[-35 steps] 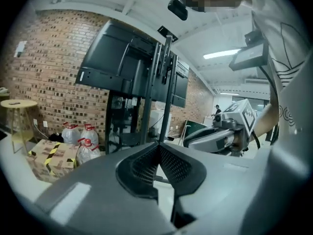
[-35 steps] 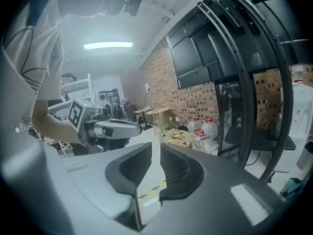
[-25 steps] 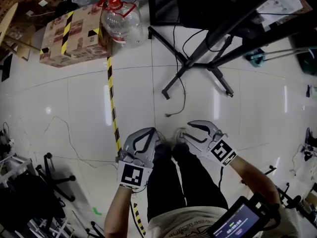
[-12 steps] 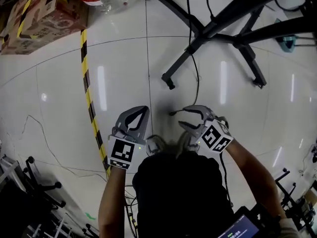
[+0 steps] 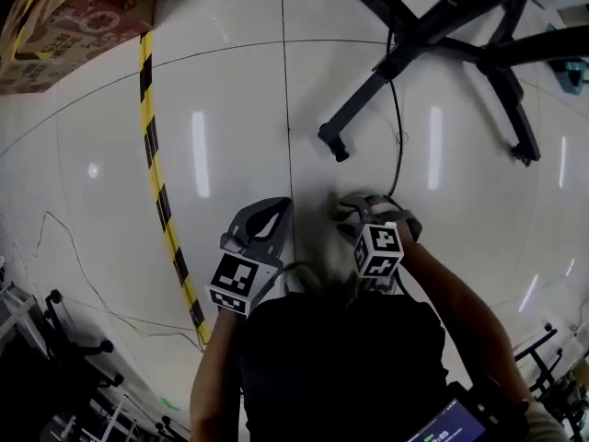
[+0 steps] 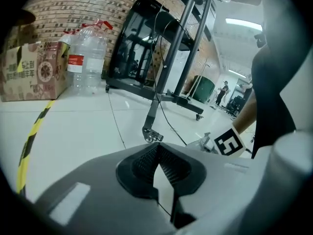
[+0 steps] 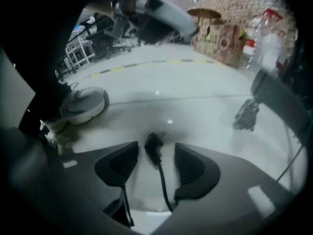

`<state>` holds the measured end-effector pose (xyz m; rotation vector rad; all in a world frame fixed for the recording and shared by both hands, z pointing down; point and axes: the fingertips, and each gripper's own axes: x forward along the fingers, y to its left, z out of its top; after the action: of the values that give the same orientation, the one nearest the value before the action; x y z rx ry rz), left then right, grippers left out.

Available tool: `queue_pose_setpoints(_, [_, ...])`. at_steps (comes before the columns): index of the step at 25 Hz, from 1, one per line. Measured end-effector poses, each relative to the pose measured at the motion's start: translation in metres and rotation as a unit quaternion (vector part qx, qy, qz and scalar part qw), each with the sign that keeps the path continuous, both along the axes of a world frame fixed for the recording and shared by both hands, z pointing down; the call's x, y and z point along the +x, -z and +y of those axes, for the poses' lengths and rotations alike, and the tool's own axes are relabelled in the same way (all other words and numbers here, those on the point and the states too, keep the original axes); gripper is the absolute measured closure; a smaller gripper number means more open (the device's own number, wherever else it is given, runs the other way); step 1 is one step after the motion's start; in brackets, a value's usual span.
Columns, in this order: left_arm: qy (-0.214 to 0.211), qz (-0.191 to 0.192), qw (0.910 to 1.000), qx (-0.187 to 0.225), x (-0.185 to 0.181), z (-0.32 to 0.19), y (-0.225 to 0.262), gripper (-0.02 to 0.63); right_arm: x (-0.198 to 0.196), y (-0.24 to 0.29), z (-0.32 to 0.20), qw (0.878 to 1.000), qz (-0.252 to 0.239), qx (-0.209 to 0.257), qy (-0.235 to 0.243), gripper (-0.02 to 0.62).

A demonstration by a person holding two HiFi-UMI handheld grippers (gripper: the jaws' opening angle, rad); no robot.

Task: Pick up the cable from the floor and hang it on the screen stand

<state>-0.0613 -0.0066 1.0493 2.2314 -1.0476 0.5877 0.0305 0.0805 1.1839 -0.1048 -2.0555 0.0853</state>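
The thin black cable (image 5: 398, 118) drops from the black screen stand (image 5: 368, 99) onto the white floor. Its plug end (image 7: 152, 146) lies between the jaws of my right gripper (image 7: 156, 153), low over the tiles. Those jaws are opening and the pads stand clear of the plug on both sides. In the head view the right gripper (image 5: 354, 207) covers the plug. My left gripper (image 5: 279, 208) hovers just to its left, shut with nothing in it; its view shows the tips (image 6: 156, 148) meeting. The stand's caster foot (image 5: 333, 144) is a short way ahead.
A yellow-black tape line (image 5: 156, 173) runs across the floor at the left. A cardboard box (image 5: 55, 17) and water bottles (image 6: 88, 58) stand beyond it. A thin wire (image 5: 83, 265) and wheeled bases (image 5: 55, 339) lie at the lower left. The person's shoe (image 7: 83, 102) is near the right gripper.
The person has bent down and forward, so the stand is closer. Both grippers dropped towards the floor, the right one came over the cable's plug, and its jaws widened.
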Motion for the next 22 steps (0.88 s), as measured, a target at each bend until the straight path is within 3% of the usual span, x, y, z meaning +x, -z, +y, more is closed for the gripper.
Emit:
queue_pose_setpoints(2, [0.008,0.004,0.9999,-0.013,0.002,0.003,-0.012,0.586,0.001,-0.006,0.001,1.000,0.013,-0.013,-0.015,0.358])
queue_pose_setpoints(4, [0.020,0.010,0.9994,-0.025,0.005,0.007,-0.020,0.586,0.002,-0.003,-0.004,0.997,0.011,-0.040,-0.066,0.489])
queue_pose_setpoints(6, [0.022,0.017,0.9991,-0.032,0.010,0.009,-0.021,0.586,0.003,0.009,-0.013,0.990,-0.010,-0.068,-0.122,0.492])
queue_pose_setpoints(9, [0.018,0.019,0.9993,-0.026,0.015,0.002,-0.011,0.586,-0.001,0.049,-0.039,0.976,-0.076,-0.084,-0.188,0.492])
queue_pose_setpoints(13, [0.024,0.028,0.9991,-0.021,0.016,-0.009,0.023,0.586,-0.010,0.136,-0.071,0.942,-0.176,-0.117,-0.260,0.493])
queue_pose_setpoints(17, [0.027,0.032,0.9991,-0.010,0.014,-0.019,0.091,0.586,-0.016,0.244,-0.096,0.929,-0.229,-0.108,-0.270,0.492])
queue_pose_setpoints(20, [0.043,0.046,0.9980,0.007,0.010,-0.023,0.169,0.586,-0.023,0.335,-0.099,0.915,-0.266,-0.128,-0.274,0.492])
queue_pose_setpoints(22, [0.047,0.053,0.9973,0.019,0.009,-0.025,0.227,0.586,-0.031,0.398,-0.096,0.914,-0.281,-0.130,-0.263,0.492])
